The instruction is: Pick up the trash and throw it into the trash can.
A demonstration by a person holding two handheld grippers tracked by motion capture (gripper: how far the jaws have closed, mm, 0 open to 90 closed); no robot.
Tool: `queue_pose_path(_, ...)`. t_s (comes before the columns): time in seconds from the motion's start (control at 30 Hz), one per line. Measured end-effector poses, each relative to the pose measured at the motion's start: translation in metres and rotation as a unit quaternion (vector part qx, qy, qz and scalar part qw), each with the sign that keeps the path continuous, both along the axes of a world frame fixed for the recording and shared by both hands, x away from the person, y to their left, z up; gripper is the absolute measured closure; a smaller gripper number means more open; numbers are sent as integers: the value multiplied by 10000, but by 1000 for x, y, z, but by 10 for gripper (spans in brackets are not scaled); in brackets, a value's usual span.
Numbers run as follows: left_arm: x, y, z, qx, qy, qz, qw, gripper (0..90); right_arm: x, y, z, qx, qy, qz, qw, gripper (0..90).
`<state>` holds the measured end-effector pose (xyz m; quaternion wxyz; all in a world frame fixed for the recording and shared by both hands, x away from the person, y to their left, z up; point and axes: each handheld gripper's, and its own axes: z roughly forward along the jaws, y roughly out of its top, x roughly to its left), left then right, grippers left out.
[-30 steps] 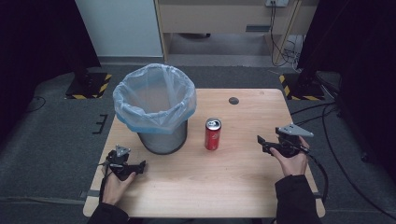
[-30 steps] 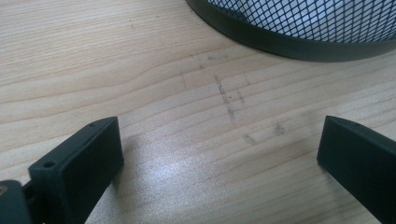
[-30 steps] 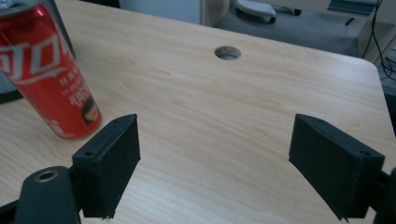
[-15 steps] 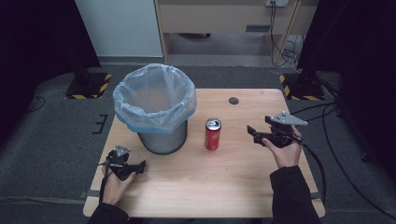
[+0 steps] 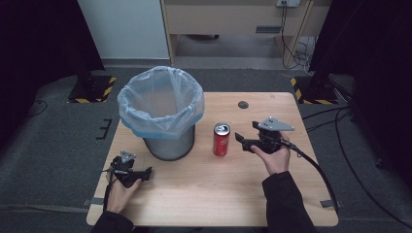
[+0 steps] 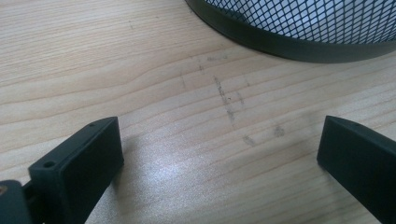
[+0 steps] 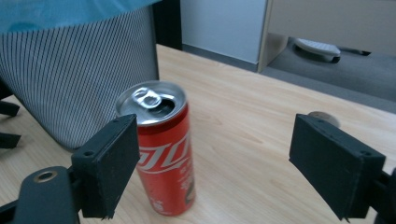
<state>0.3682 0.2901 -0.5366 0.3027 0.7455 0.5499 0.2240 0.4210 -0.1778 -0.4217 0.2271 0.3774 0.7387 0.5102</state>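
Note:
A red soda can [image 5: 222,139] with an opened top stands upright on the wooden table [image 5: 218,194], just right of a mesh waste bin [image 5: 163,104] lined with a pale blue bag. My right gripper [image 5: 241,141] is held level a little right of the can, pointing at it, jaws open and empty. In the right gripper view the can [image 7: 166,154] stands just ahead of the open right gripper [image 7: 215,140], close to the left jaw. My left gripper [image 5: 147,172] rests low near the front left of the table, open and empty. Its view has the left gripper [image 6: 219,135] over bare wood below the bin's base [image 6: 299,32].
A small dark round grommet [image 5: 243,104] sits in the table behind the can. The right gripper's cable [image 5: 316,170] trails off the table's right side. The bin's mesh wall [image 7: 84,70] stands just beyond the can. Dark floor surrounds the table.
My right gripper has moved left across the table toward the can, still open. The left gripper, the can and the bin have stayed put.

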Motion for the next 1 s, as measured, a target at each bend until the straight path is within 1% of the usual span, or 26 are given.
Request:
queue_pose_path(0.1,0,0,0,0,-1,0,10000,0,1,9,-10,-60,65,82,9999,156)
queue_pose_path(0.27,0,0,0,-1,0,0,10000,0,2,23,-24,47,127,275,9995,163)
queue_pose_path(0.33,0,0,0,0,0,-1,10000,0,2,27,-28,18,144,329,9994,162)
queue_pose_path(0.5,0,0,0,-1,0,0,10000,0,4,33,-38,-74,182,274,9994,167)
queue_pose_path(0.53,0,0,0,0,1,1,10000,0,4,33,-38,-74,182,274,9994,167)
queue_pose_path(0.67,0,0,0,-1,0,2,10000,0,6,37,-41,32,220,320,9992,163)
queue_pose_path(0.77,0,0,0,-3,-1,5,10000,0,7,39,-44,131,200,382,9990,163)
queue_pose_path(0.87,0,0,0,-4,-2,8,10000,0,8,41,-45,336,236,457,9981,160)
queue_pose_path(0.9,0,0,0,-4,-1,7,10000,0,8,42,-45,358,228,473,9980,157)
queue_pose_path(1.0,1,0,0,-3,0,8,10000,0,9,44,-47,298,267,463,9981,152)
